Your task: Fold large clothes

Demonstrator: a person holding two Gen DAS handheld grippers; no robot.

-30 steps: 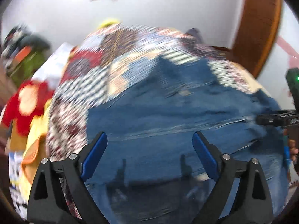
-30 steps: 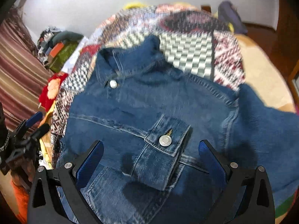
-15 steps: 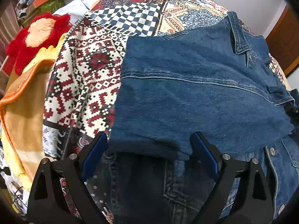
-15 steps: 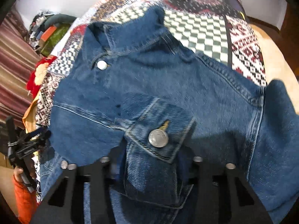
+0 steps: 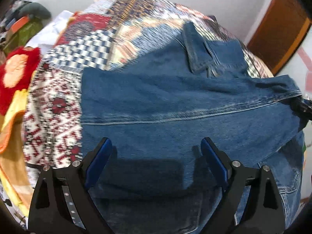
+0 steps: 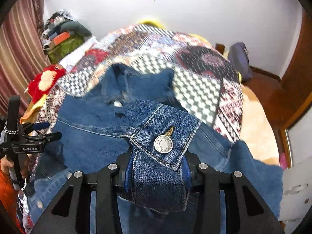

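Observation:
A blue denim jacket (image 5: pixel 165 101) lies spread on a patchwork bedspread (image 5: pixel 58 89). My left gripper (image 5: pixel 156 150) is open and empty, its blue pads hovering just over the folded denim. My right gripper (image 6: pixel 158 165) is shut on the sleeve cuff (image 6: pixel 163 134) with its metal button (image 6: pixel 163 144), holding it raised above the jacket body (image 6: pixel 87 136). The left gripper also shows at the left of the right wrist view (image 6: pixel 29 138). The right gripper's tip peeks in at the right edge of the left wrist view (image 5: pixel 302 106).
A red and yellow plush blanket (image 5: pixel 13 72) lies at the bed's left side. A pile of clothes and boxes (image 6: pixel 62 37) stands by the striped curtain (image 6: pixel 17 44). A wooden door (image 6: pixel 296 85) is at the right. A dark bag (image 6: pixel 238 60) sits on the floor.
My right gripper has closed on the sleeve cuff and lifted it off the jacket. My left gripper has pulled back and tilted up, still open.

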